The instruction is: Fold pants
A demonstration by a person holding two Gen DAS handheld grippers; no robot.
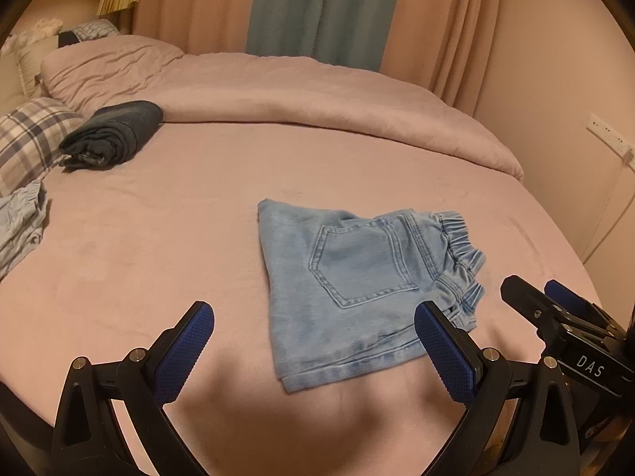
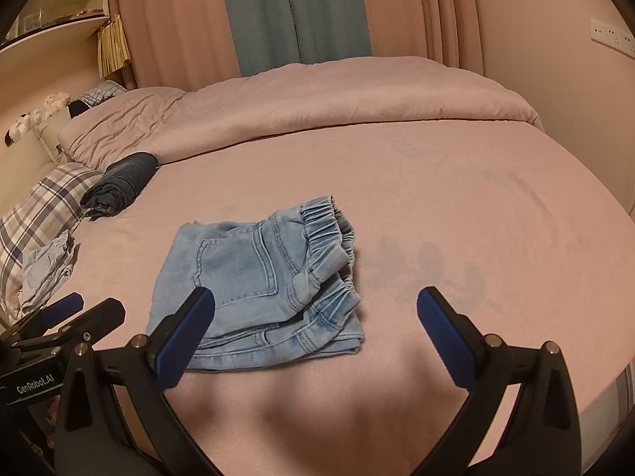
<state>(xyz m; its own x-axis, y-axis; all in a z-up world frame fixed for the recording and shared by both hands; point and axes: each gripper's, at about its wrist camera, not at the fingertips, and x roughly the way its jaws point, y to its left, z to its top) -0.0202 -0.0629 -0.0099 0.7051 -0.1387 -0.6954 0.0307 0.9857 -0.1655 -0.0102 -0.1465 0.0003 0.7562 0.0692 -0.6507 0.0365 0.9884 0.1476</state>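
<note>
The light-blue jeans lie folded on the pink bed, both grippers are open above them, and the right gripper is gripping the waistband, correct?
Not quite. The right gripper grips nothing: the right wrist view shows its fingers spread, clear of the jeans. The left gripper is open too, and the jeans do lie folded on the bed.

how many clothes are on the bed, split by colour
Light blue folded denim pants: 1
Dark navy rolled garment: 1
Pale blue crumpled garment at the bed's left edge: 1
Total: 3

Left tongs (image 1: 313, 341) spread wide; right tongs (image 2: 315, 327) likewise, empty.
</note>
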